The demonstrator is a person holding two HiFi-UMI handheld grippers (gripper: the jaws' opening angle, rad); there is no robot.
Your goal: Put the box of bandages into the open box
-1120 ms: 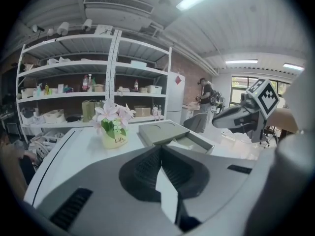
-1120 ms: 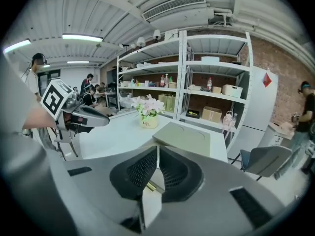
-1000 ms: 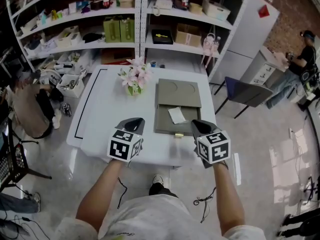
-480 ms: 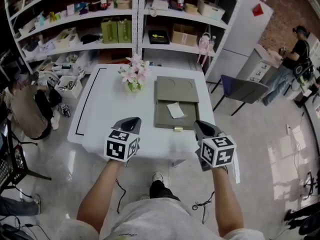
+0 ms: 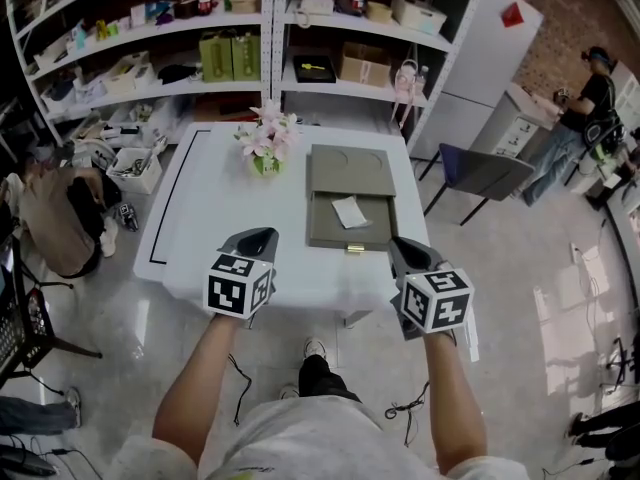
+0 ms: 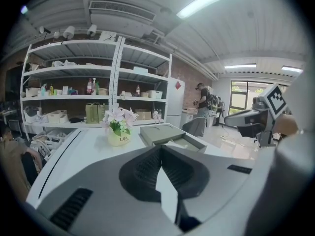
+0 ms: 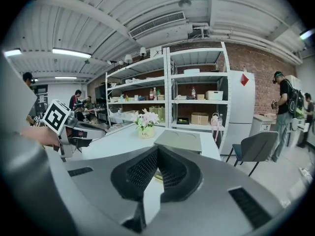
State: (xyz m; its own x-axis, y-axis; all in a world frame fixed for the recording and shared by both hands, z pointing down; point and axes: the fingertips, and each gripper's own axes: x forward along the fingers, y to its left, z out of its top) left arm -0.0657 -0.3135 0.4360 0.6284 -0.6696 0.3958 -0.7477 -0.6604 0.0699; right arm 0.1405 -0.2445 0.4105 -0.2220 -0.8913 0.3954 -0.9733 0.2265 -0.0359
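Note:
A grey-green open box [image 5: 348, 200] lies on the white table [image 5: 230, 218], its lid folded back toward the shelves. A small white flat box [image 5: 350, 211] rests inside its tray. In the left gripper view the open box [image 6: 170, 134] shows beyond the jaws, and in the right gripper view the open box [image 7: 179, 140] lies straight ahead. My left gripper [image 5: 254, 238] hovers at the table's front edge, left of the box, shut and empty. My right gripper [image 5: 401, 249] hangs at the front right corner, also shut with nothing in it. In their own views the left gripper [image 6: 160, 152] and the right gripper [image 7: 156, 152] show the pads meeting.
A pot of pink flowers [image 5: 264, 144] stands at the table's back, left of the lid. Shelves [image 5: 270, 38] full of goods rise behind. A dark chair [image 5: 482, 175] sits to the right, a person [image 5: 588, 103] stands far right, and a tan bag [image 5: 58, 216] lies at the left.
The table and box have drifted slightly up in the head view. Both grippers stay shut near the front edge, barely moved.

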